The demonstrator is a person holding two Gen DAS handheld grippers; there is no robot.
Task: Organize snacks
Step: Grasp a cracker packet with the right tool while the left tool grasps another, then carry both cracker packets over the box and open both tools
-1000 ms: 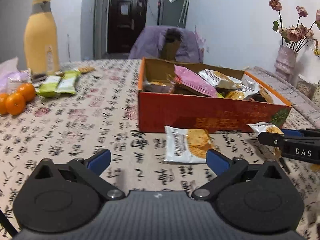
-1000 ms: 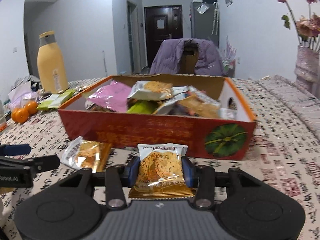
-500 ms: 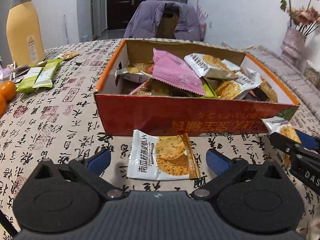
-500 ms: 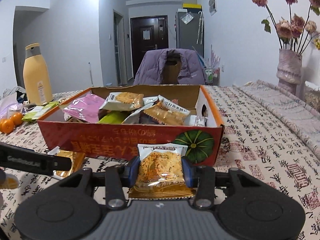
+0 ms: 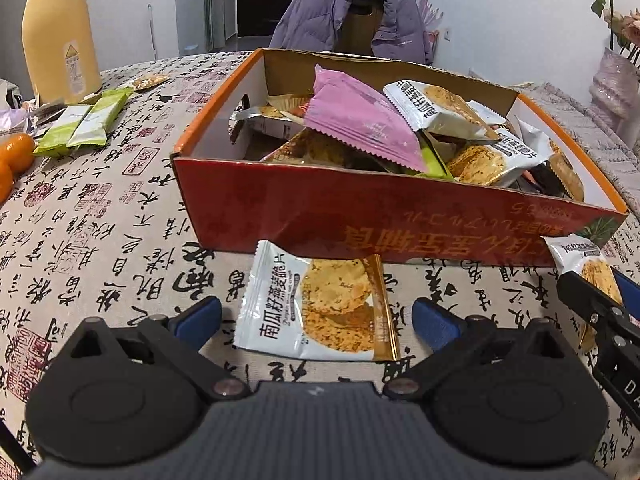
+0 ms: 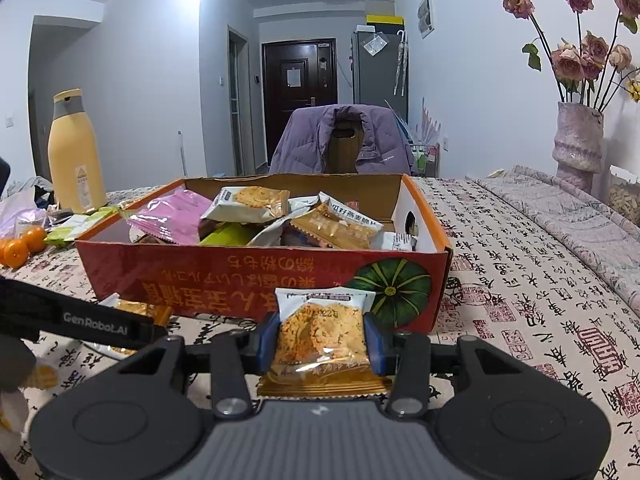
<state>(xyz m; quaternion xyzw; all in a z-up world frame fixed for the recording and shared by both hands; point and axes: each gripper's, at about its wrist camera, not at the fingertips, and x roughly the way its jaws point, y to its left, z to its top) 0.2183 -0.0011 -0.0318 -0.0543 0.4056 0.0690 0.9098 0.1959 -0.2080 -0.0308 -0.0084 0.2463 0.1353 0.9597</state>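
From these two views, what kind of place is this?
Most likely a home dining area: a cloth-covered table, a chair draped with a purple jacket, a vase of dried roses and an entry door behind.

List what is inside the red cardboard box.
The red cardboard box holds a loose heap of snack packets: a pink packet on top, white oat crisp packets, a green packet. The lower packets and the box floor are covered.

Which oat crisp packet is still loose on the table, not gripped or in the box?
The white-and-gold packet lying flat before the red box, between the open left gripper fingers. The right gripper clamps another.
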